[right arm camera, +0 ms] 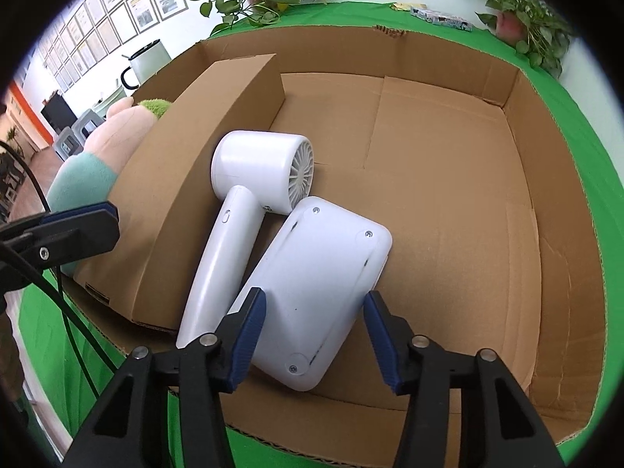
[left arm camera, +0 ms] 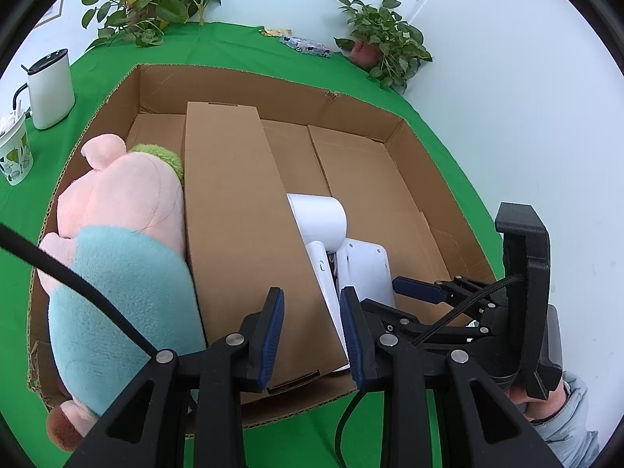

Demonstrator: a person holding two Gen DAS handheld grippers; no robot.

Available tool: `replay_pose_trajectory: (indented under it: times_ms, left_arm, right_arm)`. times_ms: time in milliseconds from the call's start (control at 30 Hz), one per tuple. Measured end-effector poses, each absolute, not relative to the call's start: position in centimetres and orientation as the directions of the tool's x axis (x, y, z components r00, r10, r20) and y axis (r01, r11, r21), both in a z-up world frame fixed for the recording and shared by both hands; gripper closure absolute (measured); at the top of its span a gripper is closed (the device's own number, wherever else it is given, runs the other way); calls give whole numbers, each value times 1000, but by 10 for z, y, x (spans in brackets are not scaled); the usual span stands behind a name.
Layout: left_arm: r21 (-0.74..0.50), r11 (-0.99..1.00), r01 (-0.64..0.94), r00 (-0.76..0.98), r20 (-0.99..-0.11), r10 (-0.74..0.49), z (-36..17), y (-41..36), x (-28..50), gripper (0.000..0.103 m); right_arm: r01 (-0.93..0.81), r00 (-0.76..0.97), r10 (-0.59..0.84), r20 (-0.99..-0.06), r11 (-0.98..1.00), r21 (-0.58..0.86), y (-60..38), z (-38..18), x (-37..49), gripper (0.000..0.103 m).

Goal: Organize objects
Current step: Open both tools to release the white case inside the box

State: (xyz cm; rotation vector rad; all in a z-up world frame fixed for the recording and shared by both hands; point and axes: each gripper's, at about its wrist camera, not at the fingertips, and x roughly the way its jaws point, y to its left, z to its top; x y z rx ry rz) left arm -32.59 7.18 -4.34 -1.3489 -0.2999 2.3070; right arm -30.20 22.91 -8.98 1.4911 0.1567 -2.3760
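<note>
A large open cardboard box (left arm camera: 351, 105) (right arm camera: 546, 156) lies on the green cloth. Inside it are a pink and teal plush pig (left arm camera: 117, 234) (right arm camera: 97, 156), a long brown carton (left arm camera: 234, 214) (right arm camera: 187, 163), a white hair dryer (left arm camera: 318, 218) (right arm camera: 249, 171) and a flat white device (left arm camera: 364, 269) (right arm camera: 316, 292). My left gripper (left arm camera: 312, 335) is open and empty above the carton's near end. My right gripper (right arm camera: 312, 335) is open; the white device's near end lies between its fingers, apart from the pads. The right gripper also shows in the left wrist view (left arm camera: 425, 290).
On the cloth outside the box stand a white kettle (left arm camera: 50, 89) (right arm camera: 146, 60), a patterned paper cup (left arm camera: 15, 152), two potted plants (left arm camera: 148, 0) (left arm camera: 382, 39) and a small patterned packet (left arm camera: 308, 46) at the back. The right half of the box floor (right arm camera: 448, 195) is bare cardboard.
</note>
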Motion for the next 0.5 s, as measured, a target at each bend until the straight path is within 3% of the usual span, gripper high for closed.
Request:
replay_pose_trajectory:
  times_ms: [100,200,267,400,500]
  left_arm:
    - [-396,-878,-268,-421,-772,476,-44,73,-325,75]
    - [-383,-883,-272,-419,-779,466,-45,74,-323,75]
    - [-379,-885,-271,-419,-781,463,-46,74,-323,75]
    - [-381,-885,-268,-420,-780,463,-47,73,-323,75]
    - [-375,-887,-269,-423,-782,458,-47,74,-322,75]
  right_arm:
    - [394,-378,-262,-888,-914,102,233,-91,-307,51]
    - [341,-350,-310,-884,-921,188,245,-93,-317,51]
    - [300,-333,-346,-877,-921,250,250,-96,-324,47]
    - [268,-337,-352,-873,-925,270,244,-99,-329,29]
    - [257,-360,-301,-883,-942,216,234,-99,-328,26]
